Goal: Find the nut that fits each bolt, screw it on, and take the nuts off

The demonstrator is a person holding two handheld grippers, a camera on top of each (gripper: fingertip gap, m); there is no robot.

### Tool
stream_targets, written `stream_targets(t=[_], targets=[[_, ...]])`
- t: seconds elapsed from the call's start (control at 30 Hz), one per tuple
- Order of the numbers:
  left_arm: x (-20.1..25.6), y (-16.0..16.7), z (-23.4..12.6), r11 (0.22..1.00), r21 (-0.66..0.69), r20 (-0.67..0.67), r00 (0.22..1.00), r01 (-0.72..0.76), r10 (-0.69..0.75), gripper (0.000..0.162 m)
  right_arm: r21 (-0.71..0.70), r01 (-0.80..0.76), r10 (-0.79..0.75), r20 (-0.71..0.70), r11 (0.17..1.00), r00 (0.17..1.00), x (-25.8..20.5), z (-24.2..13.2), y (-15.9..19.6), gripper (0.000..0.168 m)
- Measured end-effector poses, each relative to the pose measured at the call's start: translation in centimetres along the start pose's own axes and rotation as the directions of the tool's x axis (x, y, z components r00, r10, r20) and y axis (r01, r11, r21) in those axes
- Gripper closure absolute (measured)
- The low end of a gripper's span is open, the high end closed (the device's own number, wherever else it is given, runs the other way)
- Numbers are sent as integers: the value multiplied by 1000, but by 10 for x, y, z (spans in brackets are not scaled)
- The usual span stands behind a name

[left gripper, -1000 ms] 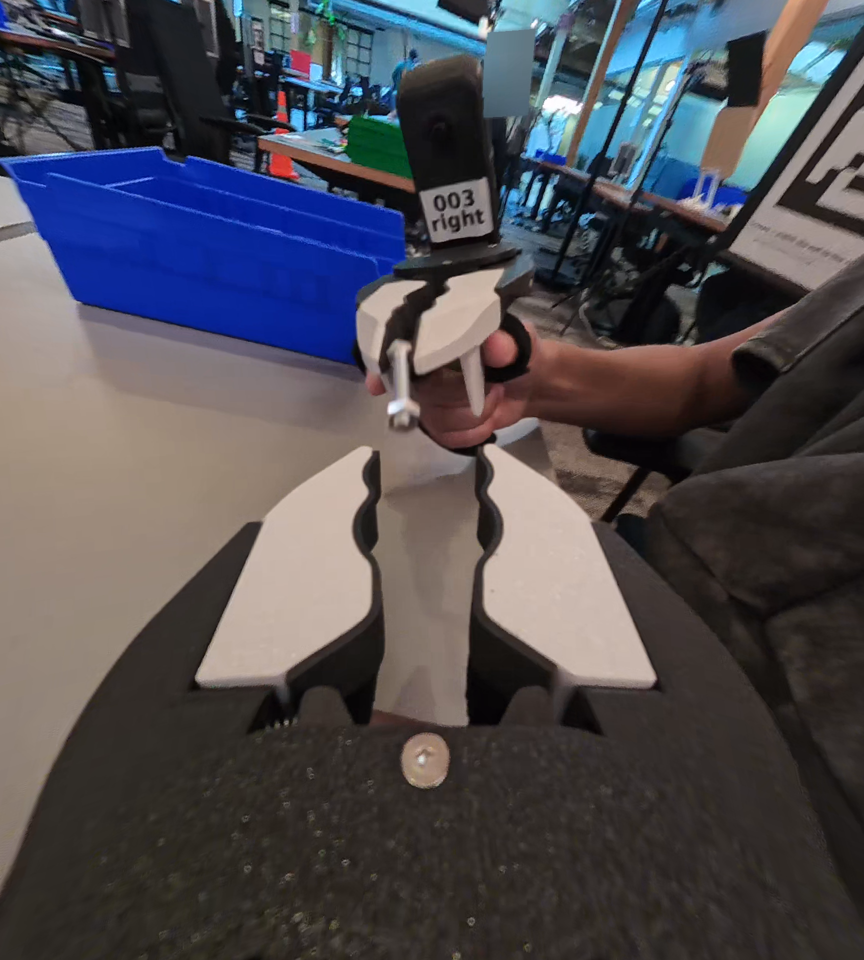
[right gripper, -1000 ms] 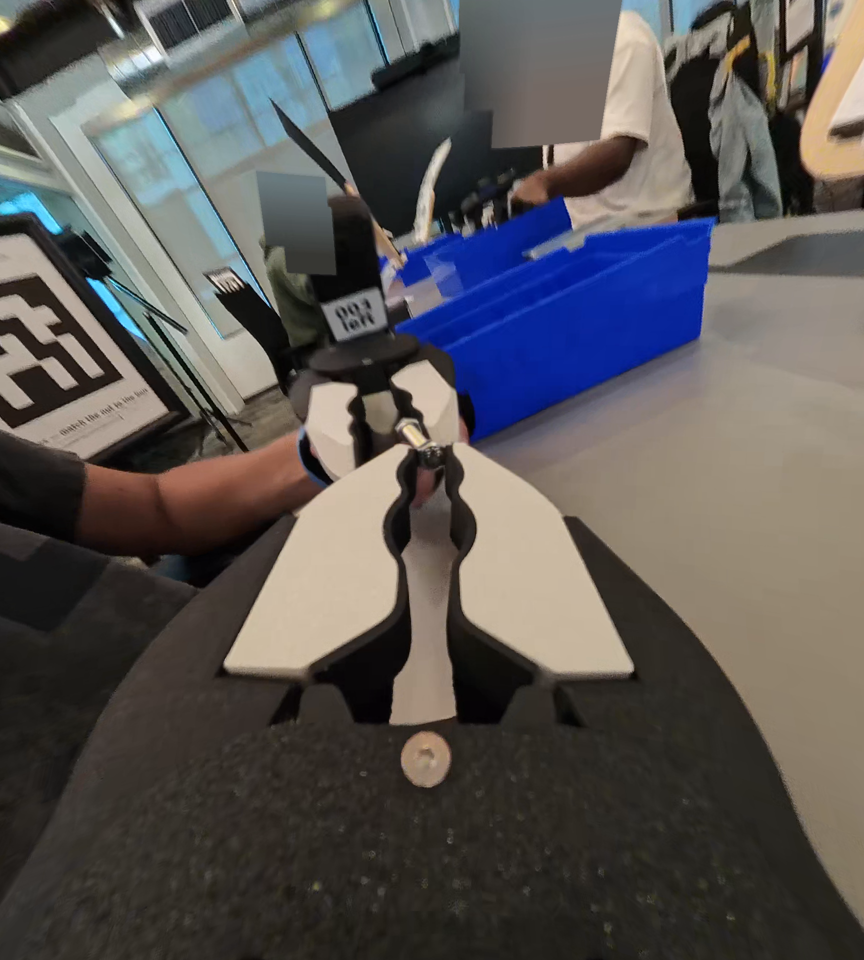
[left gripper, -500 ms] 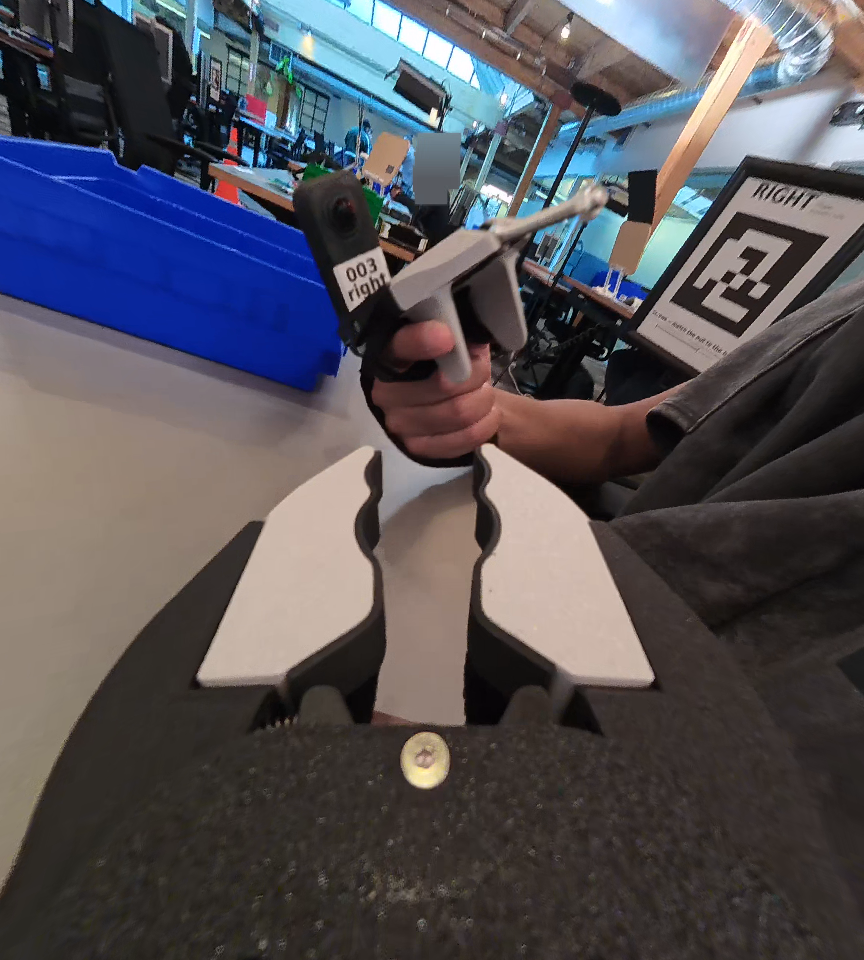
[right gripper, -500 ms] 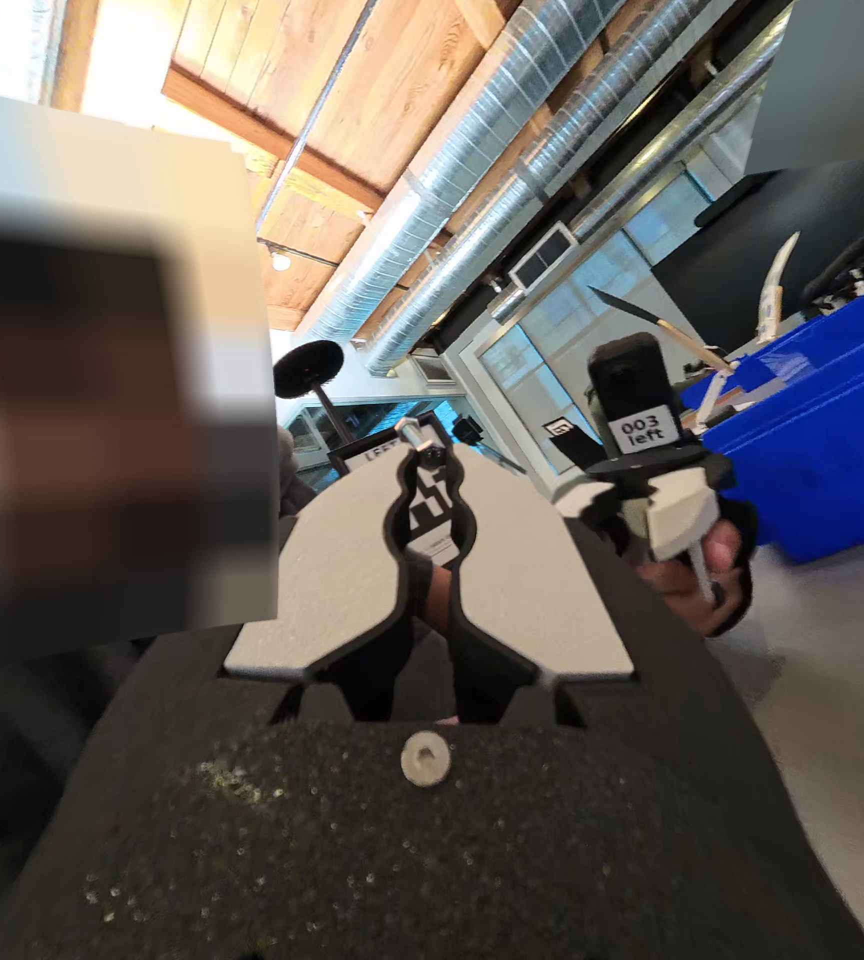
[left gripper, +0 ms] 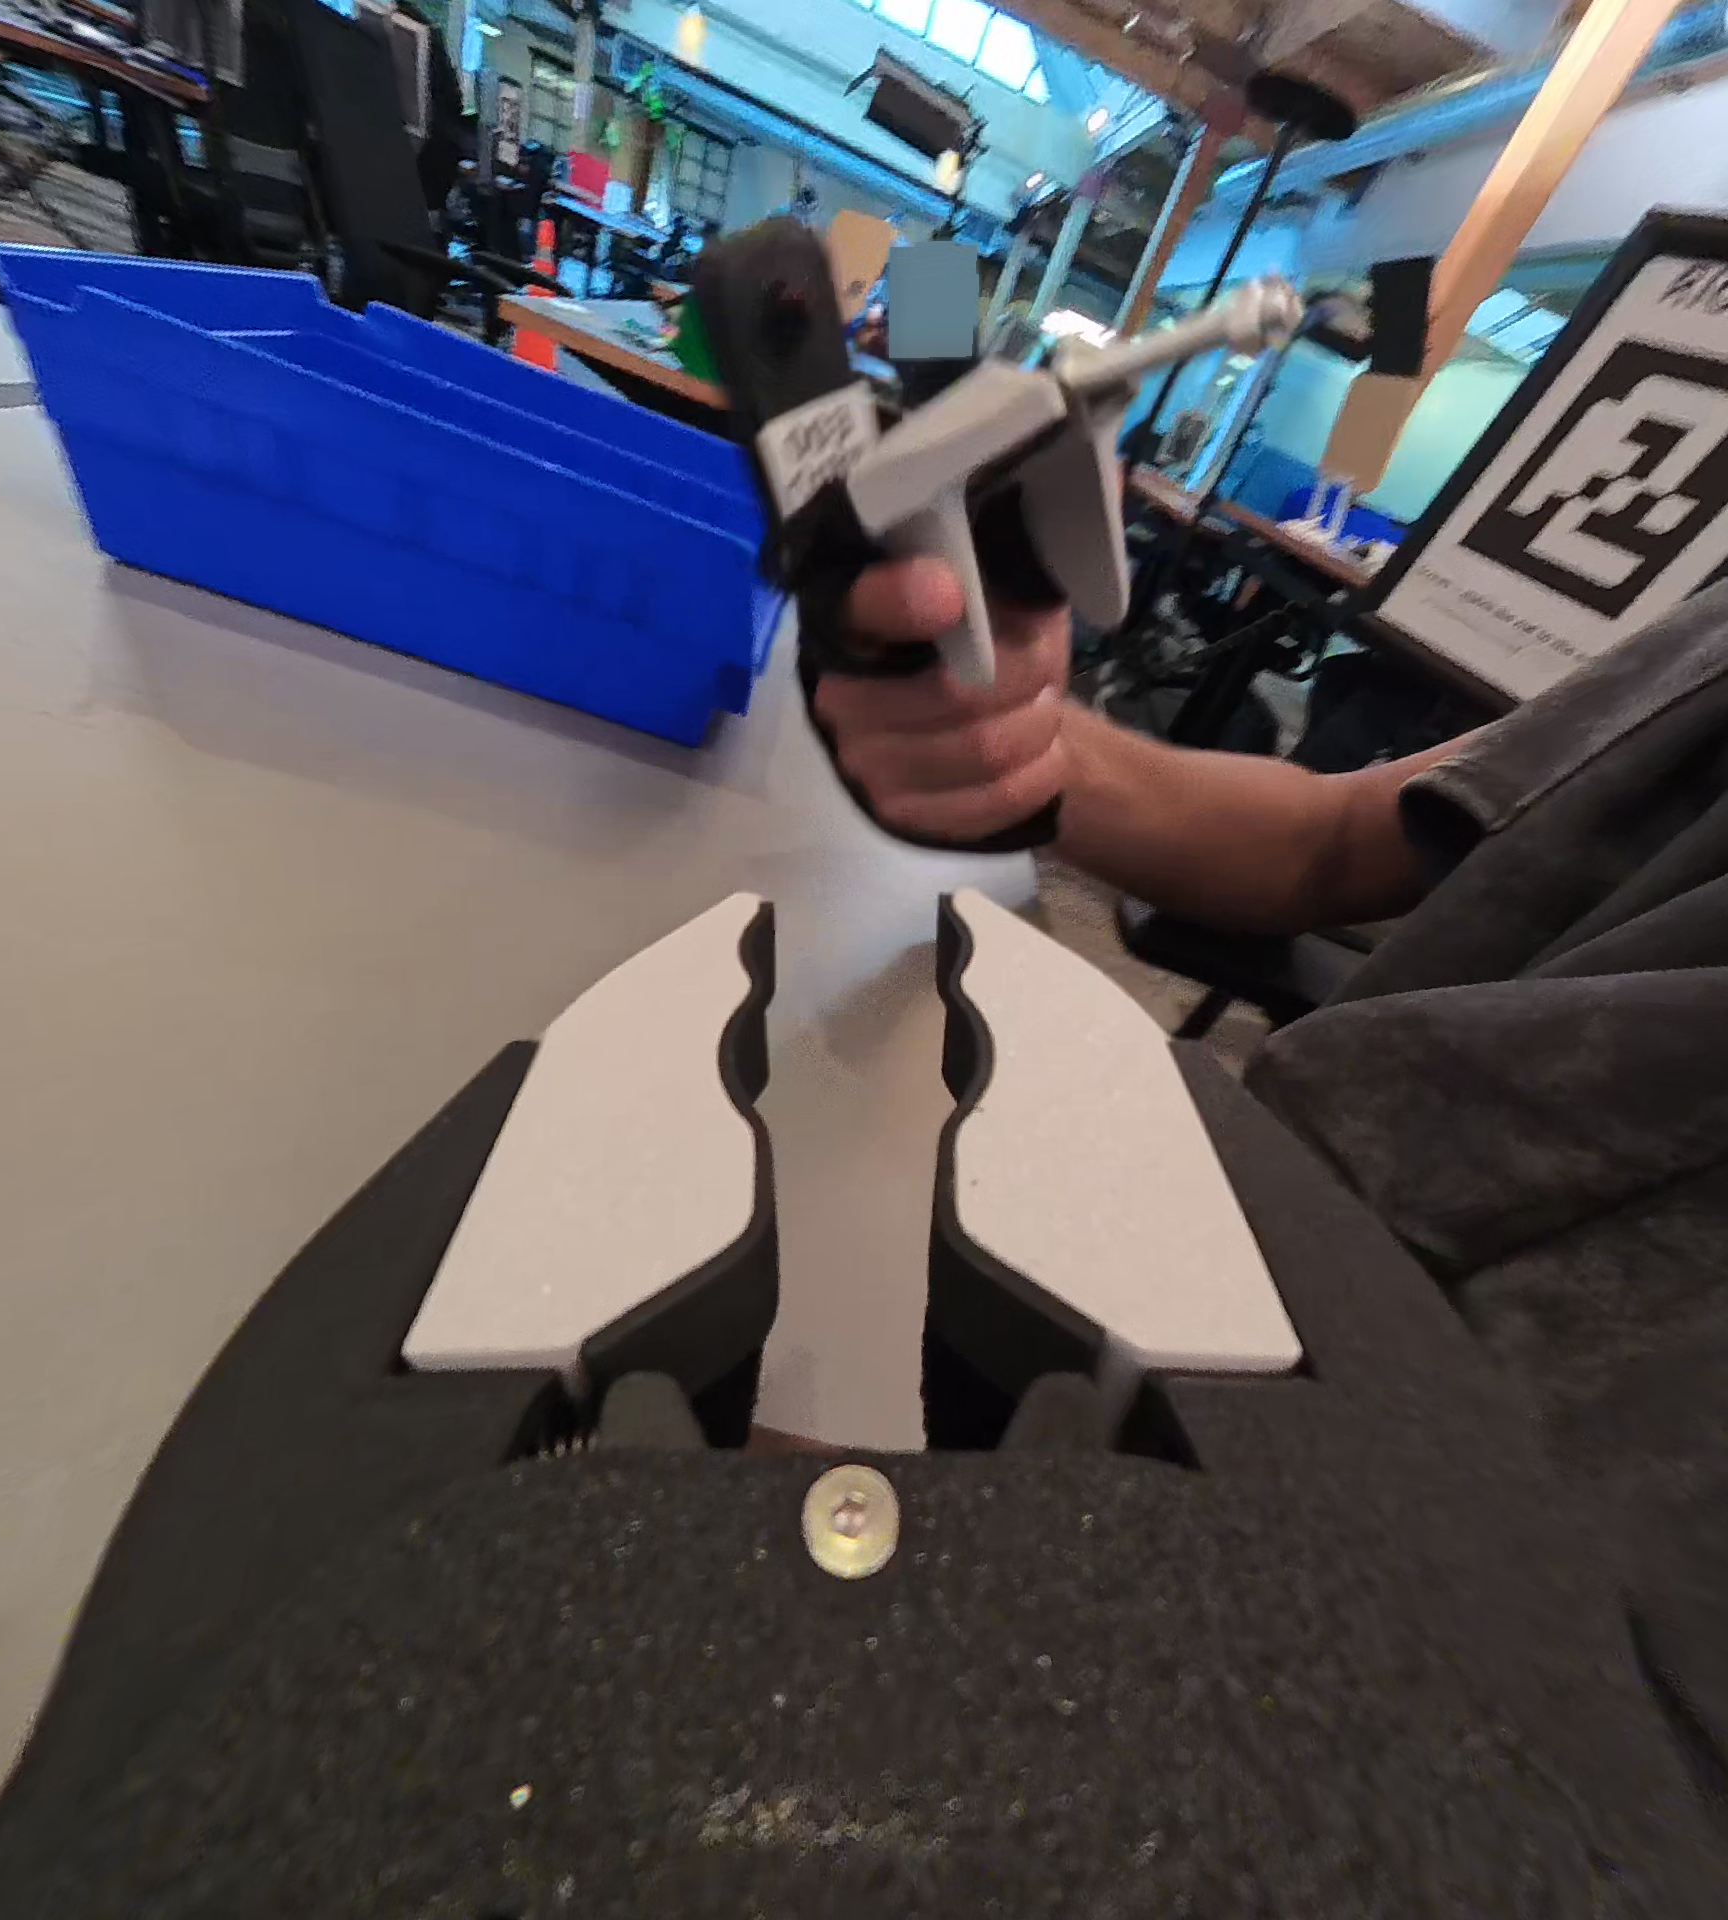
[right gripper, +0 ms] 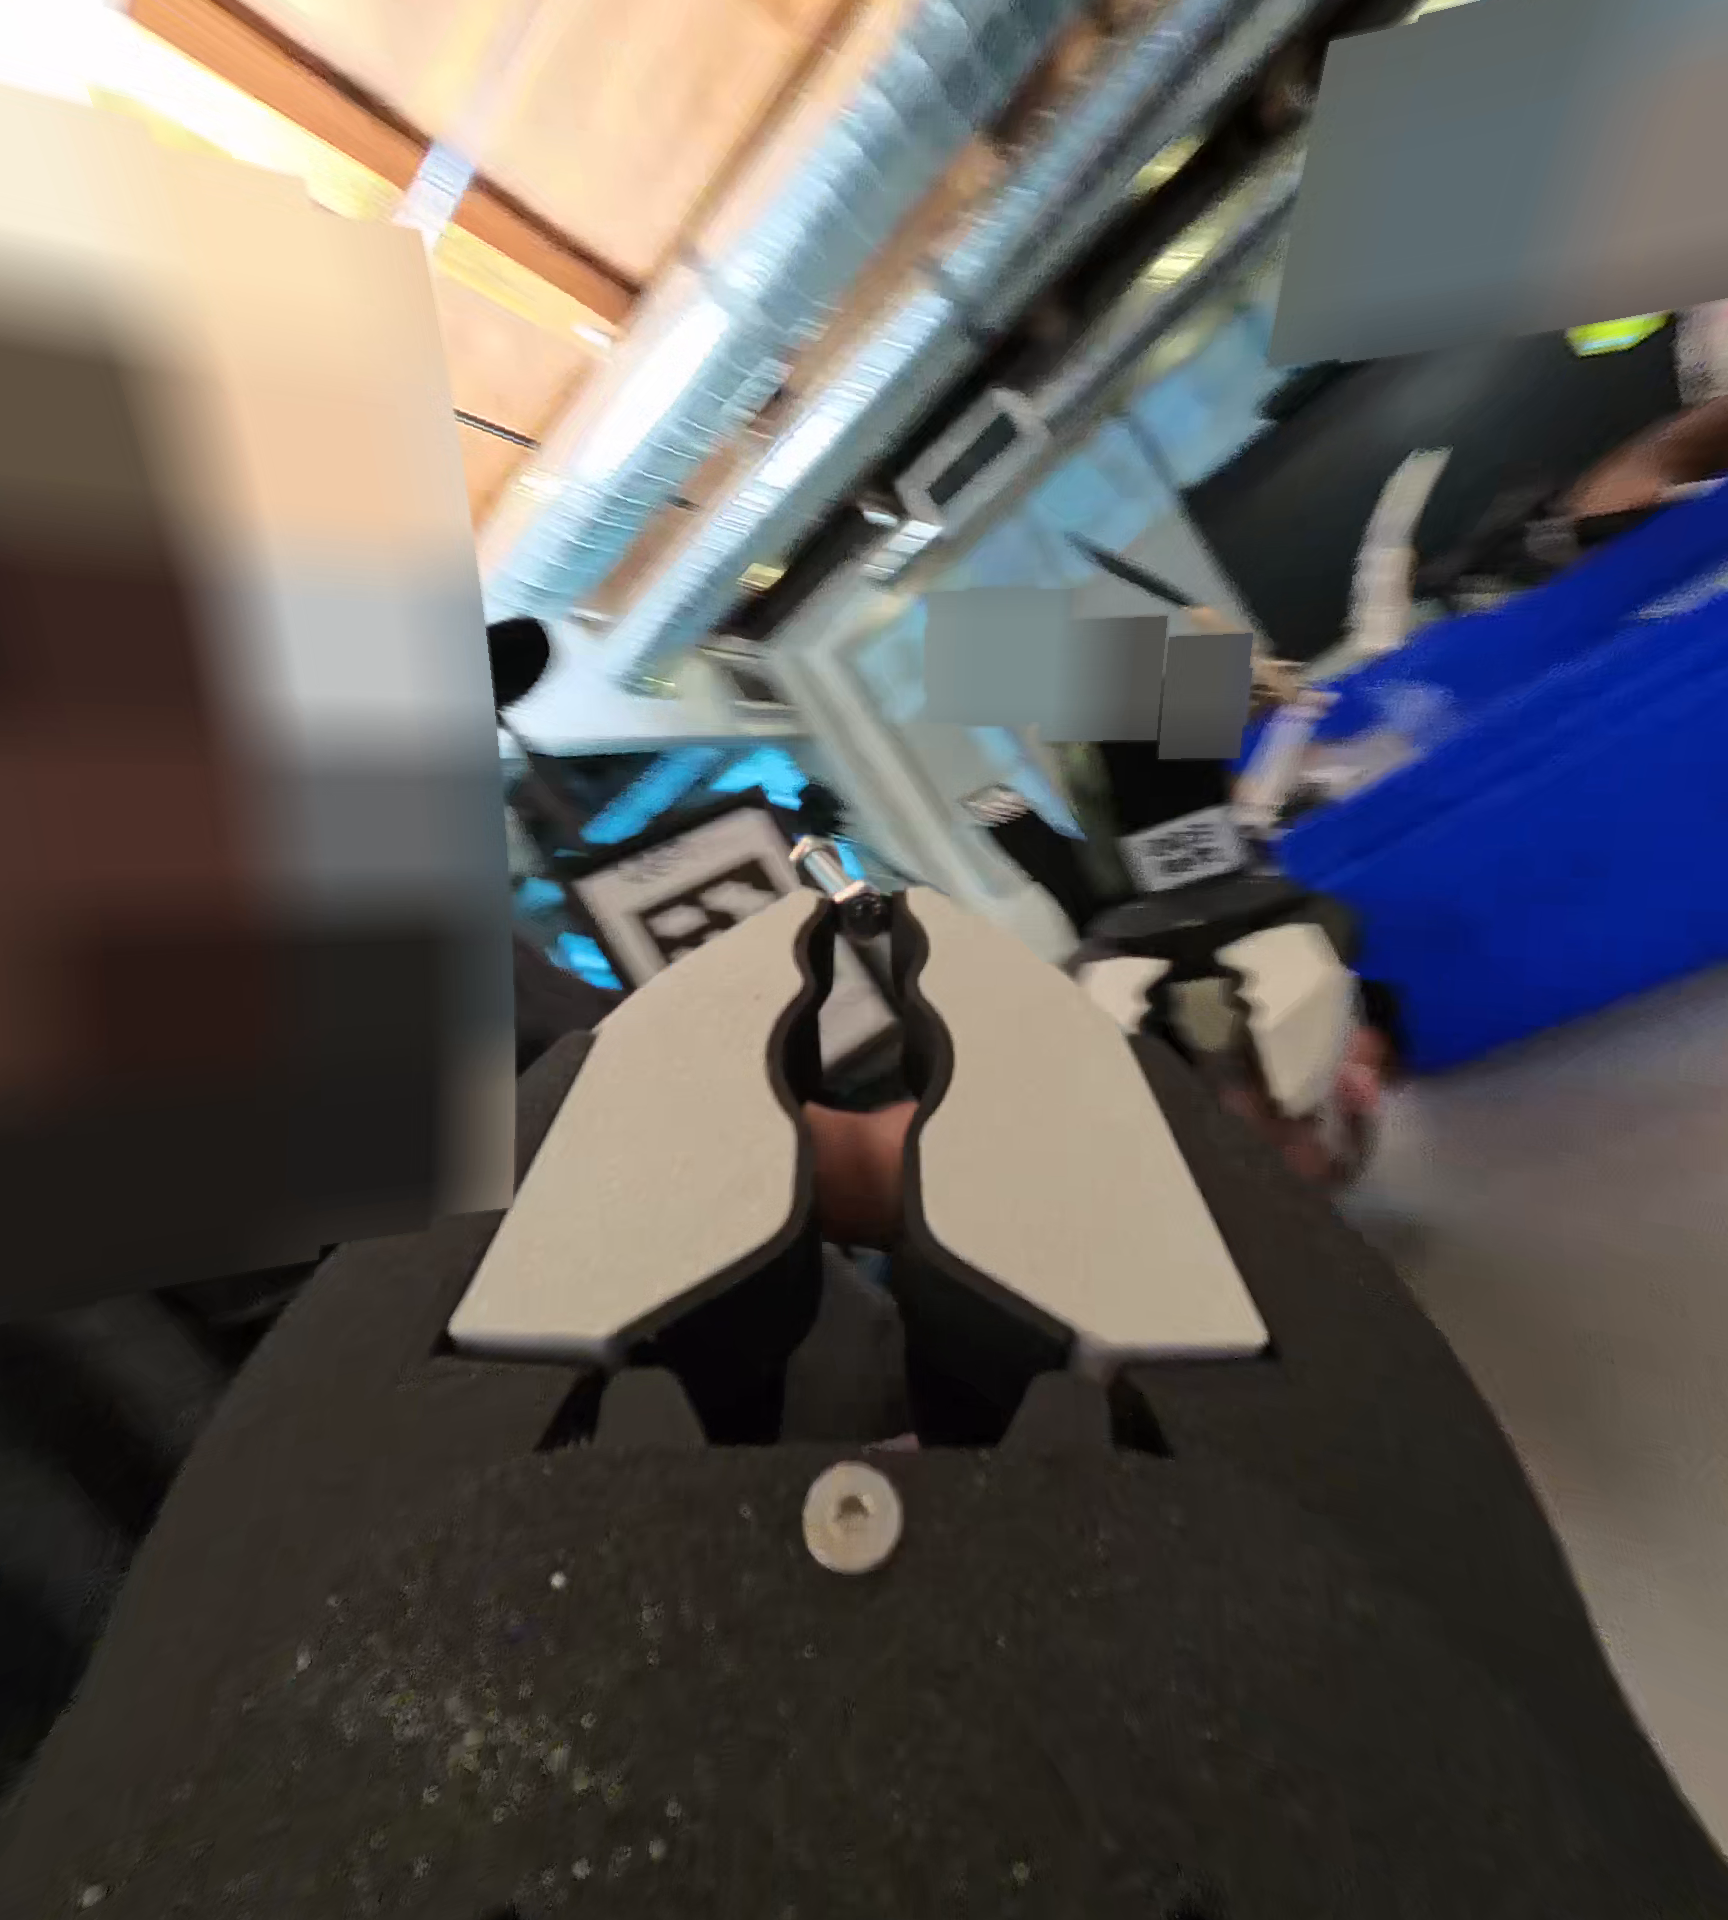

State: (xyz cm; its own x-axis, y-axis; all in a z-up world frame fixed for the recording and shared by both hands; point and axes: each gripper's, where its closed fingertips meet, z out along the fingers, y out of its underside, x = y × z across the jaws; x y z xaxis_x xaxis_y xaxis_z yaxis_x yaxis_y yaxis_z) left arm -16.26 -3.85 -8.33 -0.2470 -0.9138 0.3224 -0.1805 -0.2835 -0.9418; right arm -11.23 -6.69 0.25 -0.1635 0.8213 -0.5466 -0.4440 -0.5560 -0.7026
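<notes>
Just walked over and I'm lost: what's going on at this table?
A person is working two handheld grippers over a grey table. The right gripper is shut on a silver bolt, tilted up and away from the table. The left gripper is open and empty. A blue bin sits behind; no nut is visible.

A grey table [left gripper: 216,935] fills the left of the frame. Upper left: a blue bin [left gripper: 403,499]. Right edge: a framed marker board [left gripper: 1618,457]. Beyond, workbenches [left gripper: 611,353] and a wooden post [left gripper: 1535,135]. Overhead, silver ducts [right gripper: 735,343] under wooden beams [right gripper: 527,218].
</notes>
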Motion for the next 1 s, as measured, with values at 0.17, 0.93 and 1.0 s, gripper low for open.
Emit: stream_targets(t=[0.17,0.93,1.0], targets=[[-12,-6,-4,998,56,100,994,-38,32,138,-402,321,-513,-716,857,474,18,-100,-93,158],[-9,4,11,995,15,111,989,-95,93,139,-329,-350,-441,-841,877,-314,180,-392,-159,157],[-10,4,10,996,17,110,990,-90,88,139,-312,-364,-427,-854,877,-297,179,-393,-154,157]])
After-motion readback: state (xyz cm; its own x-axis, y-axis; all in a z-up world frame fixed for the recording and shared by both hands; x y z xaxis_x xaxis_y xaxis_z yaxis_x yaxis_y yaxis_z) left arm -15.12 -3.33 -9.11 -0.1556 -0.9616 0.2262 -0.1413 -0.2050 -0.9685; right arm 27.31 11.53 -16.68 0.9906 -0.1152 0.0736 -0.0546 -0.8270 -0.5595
